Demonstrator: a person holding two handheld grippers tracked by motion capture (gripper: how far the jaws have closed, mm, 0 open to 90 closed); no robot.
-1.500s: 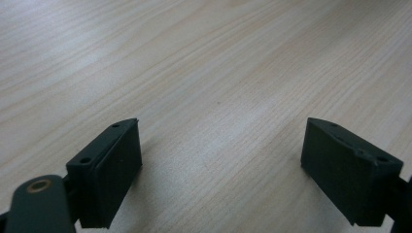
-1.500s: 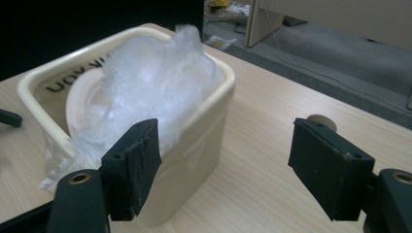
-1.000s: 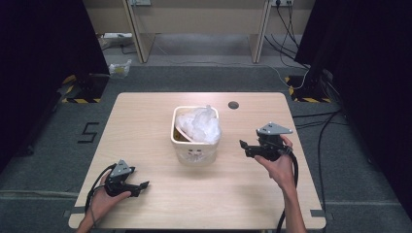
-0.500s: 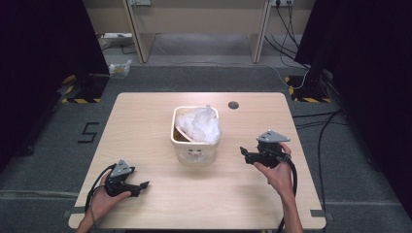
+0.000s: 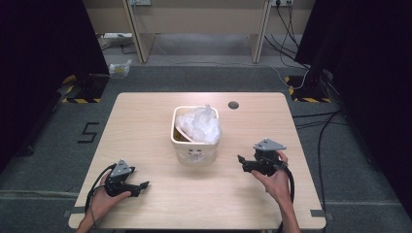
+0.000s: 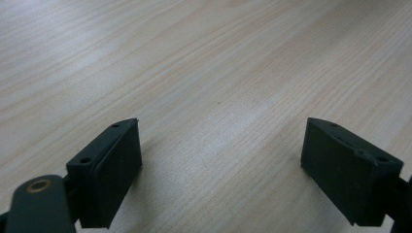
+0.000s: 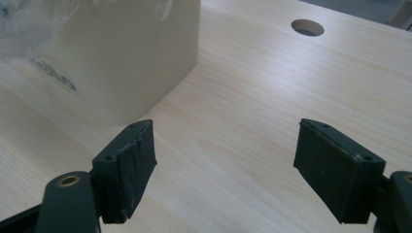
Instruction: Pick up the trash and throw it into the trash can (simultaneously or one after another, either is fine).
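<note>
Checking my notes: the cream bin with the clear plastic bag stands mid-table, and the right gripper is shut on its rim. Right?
Not quite. The right gripper is open and holds nothing, as the right gripper view shows. The bin with the bag does stand mid-table.

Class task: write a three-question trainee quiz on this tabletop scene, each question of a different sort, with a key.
1. True or false: the right gripper is shut on the bin.
2. What fills the bin?
A. crumpled clear plastic
B. books
C. water
3. What do the jaws of the left gripper have between them?

Key: 1 false, its jaws stand open beside the bin. 2 A. 3 Nothing but bare table.
</note>
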